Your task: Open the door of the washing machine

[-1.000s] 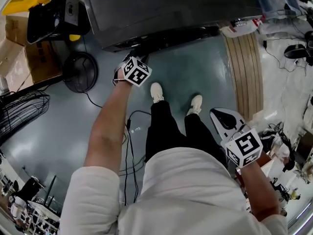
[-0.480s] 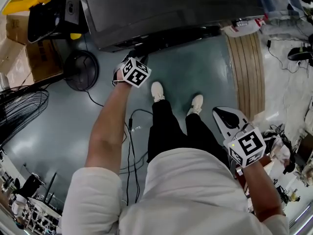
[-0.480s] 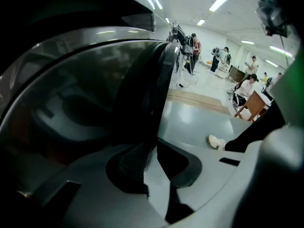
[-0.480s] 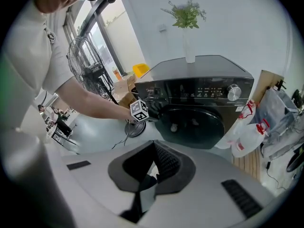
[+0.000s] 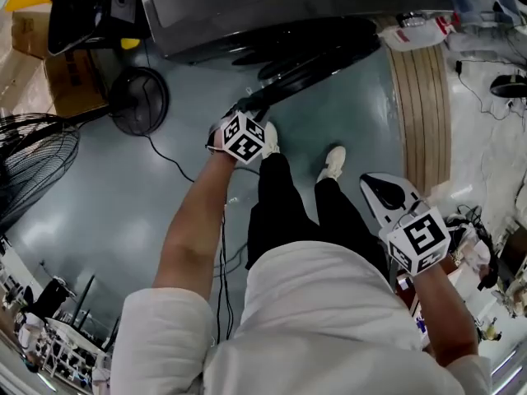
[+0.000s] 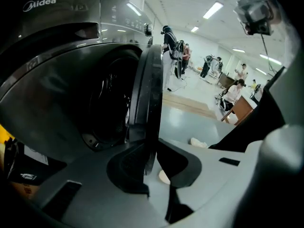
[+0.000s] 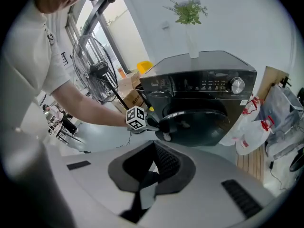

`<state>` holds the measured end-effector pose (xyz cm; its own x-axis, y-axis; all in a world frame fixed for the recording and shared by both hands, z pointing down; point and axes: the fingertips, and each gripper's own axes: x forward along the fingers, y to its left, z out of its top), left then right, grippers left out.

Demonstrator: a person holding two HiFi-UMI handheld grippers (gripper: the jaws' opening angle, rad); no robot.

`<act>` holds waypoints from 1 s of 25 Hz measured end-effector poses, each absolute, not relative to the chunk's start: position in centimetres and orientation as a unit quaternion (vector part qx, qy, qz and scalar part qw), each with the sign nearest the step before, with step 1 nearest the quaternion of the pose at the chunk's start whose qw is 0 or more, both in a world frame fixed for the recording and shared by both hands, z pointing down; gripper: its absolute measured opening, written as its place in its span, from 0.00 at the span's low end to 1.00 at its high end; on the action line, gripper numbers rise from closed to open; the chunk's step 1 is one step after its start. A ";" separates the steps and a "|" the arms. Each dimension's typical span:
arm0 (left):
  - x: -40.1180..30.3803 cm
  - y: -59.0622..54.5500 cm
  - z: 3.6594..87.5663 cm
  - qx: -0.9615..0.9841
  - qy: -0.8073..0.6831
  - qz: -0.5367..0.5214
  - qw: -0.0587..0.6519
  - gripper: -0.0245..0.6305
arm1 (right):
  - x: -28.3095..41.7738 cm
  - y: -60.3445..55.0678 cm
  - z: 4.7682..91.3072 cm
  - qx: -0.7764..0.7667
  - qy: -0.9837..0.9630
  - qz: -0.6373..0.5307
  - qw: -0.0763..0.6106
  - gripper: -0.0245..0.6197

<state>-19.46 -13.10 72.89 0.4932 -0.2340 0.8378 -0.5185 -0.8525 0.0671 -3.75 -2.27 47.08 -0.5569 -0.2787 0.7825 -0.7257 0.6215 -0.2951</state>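
Dark-grey washing machine (image 5: pixel 288 6) stands at the floor's far edge, its door (image 5: pixel 321 66) swung partly off the front, hinged at the right. The left gripper (image 6: pixel 151 161) has just been closing its jaws, and they clench the door's free rim. The right gripper (image 7: pixel 151 151) hangs closed on nothing. Pulling is under way. Next, I judge, comes a wider arc toward the person's shoes (image 5: pixel 333 163), which crowd the swing. The fan (image 5: pixel 136 101) stands well apart.

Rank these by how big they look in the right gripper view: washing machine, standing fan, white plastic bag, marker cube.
1. washing machine
2. standing fan
3. white plastic bag
4. marker cube, clearly the smallest
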 end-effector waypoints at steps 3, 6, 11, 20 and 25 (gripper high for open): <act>-19.4 -11.5 73.0 0.845 -0.223 0.457 0.165 0.14 | -4.5 -1.3 47.3 0.301 -0.829 0.310 0.354 0.05; -18.6 -9.9 73.0 0.839 -0.236 0.457 0.175 0.15 | -4.2 -0.9 46.7 0.298 -0.838 0.300 0.345 0.05; -15.8 -6.5 73.1 0.828 -0.256 0.461 0.192 0.15 | -1.2 0.8 46.6 0.306 -0.840 0.300 0.334 0.05; -10.8 -1.9 73.4 0.803 -0.300 0.456 0.238 0.15 | 3.6 2.6 46.9 0.316 -0.844 0.300 0.314 0.05; -8.1 -0.1 73.8 0.787 -0.329 0.448 0.268 0.15 | 6.4 3.6 47.5 0.320 -0.847 0.298 0.303 0.05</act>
<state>-8.10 -0.06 73.75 0.3822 -0.2767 0.8817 -0.7576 -0.6402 0.1275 6.37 3.61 47.47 -0.6114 -0.3605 0.7044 -0.7226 0.6173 -0.3113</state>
